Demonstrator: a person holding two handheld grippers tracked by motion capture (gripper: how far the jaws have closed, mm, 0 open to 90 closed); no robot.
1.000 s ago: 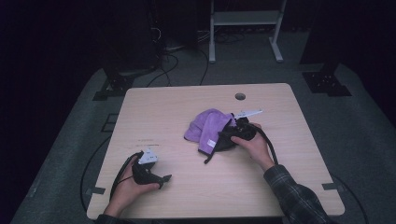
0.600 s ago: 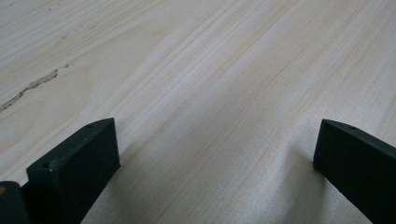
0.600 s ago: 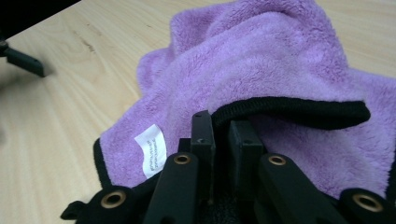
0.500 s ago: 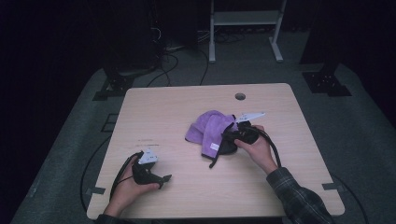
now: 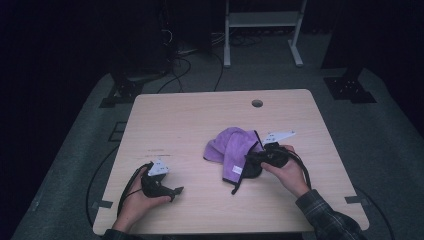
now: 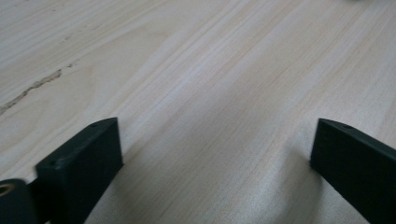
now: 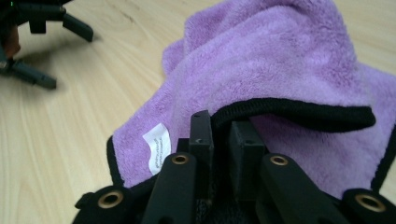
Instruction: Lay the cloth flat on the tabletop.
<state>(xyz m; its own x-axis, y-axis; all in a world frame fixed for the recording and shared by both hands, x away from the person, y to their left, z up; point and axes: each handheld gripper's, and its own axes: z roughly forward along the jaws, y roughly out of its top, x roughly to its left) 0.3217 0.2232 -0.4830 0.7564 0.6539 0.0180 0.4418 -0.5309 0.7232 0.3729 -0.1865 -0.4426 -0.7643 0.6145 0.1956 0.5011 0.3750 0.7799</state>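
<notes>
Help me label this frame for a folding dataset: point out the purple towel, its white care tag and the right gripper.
purple towel [image 7: 280,51]: right gripper view, on the plush upper fold.
white care tag [image 7: 158,148]: right gripper view, middle of the tag near the black hem.
right gripper [image 7: 220,135]: right gripper view, between the two jaw tips at the hem.

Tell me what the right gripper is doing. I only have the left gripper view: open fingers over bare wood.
Observer: The right gripper is at a fluffy purple microfibre cloth with black edging, right of centre on the light wooden table.
Operator: Holding it?
Observer: Looks so. Its fingers have just closed in, then eased a little. The black hem runs into the narrow gap between them.
Operator: Cloth flat?
Observer: No, it is bunched and folded over itself, with a white label showing near the gripped edge.
</notes>
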